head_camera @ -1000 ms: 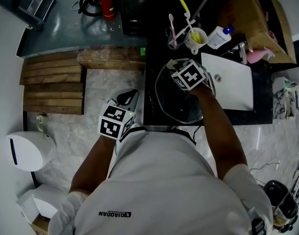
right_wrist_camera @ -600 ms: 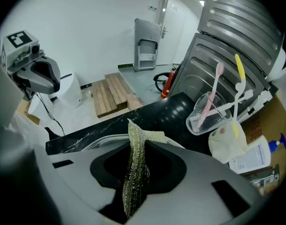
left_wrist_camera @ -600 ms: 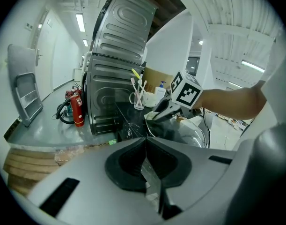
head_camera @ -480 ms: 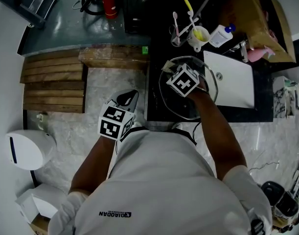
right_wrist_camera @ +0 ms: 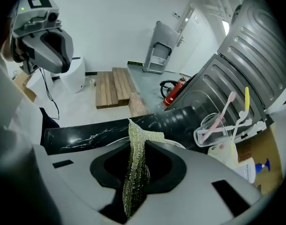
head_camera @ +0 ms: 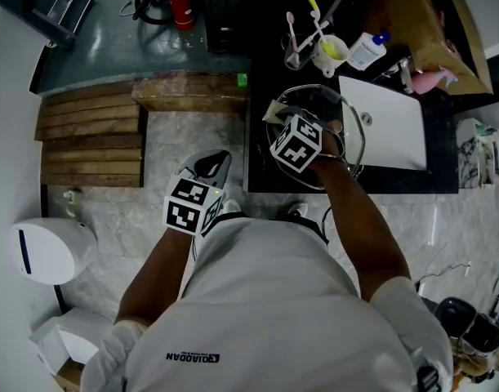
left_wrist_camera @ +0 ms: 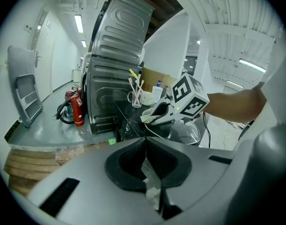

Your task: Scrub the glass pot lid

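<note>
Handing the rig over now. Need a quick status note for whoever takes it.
Left gripper: shut, empty, held low by the body, off the counter.
Right gripper: shut on the scrub pad, over the glass pot lid.
The lid lies on the black counter beside the white sink.
Done: pad gripped and at the lid; how much is scrubbed can't be told.
To do: scrub the lid. Nothing steadies it.

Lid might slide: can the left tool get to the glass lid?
Probably yes: the left tool, jaws together, hangs beside the counter, nothing between it and the glass lid.
</note>
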Demonstrator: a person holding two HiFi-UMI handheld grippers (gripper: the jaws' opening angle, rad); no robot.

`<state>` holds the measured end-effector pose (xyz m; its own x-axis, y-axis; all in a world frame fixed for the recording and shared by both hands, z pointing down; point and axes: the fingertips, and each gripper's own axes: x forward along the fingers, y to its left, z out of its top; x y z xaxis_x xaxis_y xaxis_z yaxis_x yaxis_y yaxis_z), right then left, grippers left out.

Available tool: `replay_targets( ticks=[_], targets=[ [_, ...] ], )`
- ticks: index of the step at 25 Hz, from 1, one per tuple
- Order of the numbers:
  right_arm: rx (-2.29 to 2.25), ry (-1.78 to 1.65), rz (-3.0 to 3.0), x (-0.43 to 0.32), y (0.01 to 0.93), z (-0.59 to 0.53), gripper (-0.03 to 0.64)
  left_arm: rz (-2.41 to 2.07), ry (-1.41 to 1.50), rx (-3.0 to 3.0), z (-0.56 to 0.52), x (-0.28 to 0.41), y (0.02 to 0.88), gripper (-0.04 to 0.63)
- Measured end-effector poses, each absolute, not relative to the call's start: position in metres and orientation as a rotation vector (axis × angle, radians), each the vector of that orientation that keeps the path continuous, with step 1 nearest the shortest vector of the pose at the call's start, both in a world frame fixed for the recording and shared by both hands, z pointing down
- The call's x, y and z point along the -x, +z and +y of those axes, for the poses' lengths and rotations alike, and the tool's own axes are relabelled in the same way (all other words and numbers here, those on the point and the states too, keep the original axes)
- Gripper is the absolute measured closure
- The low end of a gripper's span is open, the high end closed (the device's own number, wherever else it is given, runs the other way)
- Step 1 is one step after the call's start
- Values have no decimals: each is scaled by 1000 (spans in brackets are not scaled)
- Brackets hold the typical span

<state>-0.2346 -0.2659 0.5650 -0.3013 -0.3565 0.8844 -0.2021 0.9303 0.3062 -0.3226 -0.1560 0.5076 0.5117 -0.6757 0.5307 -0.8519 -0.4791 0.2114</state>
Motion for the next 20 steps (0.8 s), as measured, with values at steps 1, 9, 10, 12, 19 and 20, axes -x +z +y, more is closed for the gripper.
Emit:
replay_targets(
  ticks=[1, 9, 10, 12, 19, 20],
  targets=[
    [-405, -174, -1894, 235, 566, -262, 525, -1251, 530, -2307, -154, 322, 508, 577],
    [-347, -257, -1951, 235, 565, -236, 525, -1236, 557, -2326, -145, 305, 510, 577],
    [-339, -265, -1953, 234, 566, -233, 525, -1241, 554, -2327, -144, 302, 509, 577],
    [-319, -285, -1956, 232, 566, -227, 525, -1257, 546, -2327, -144, 298, 507, 577],
    [-199, -381, -1985, 225, 567, -204, 525, -1322, 523, -2282, -138, 278, 503, 577],
    [-182, -395, -1992, 224, 567, -201, 525, -1331, 519, -2276, -138, 274, 502, 577]
  ],
)
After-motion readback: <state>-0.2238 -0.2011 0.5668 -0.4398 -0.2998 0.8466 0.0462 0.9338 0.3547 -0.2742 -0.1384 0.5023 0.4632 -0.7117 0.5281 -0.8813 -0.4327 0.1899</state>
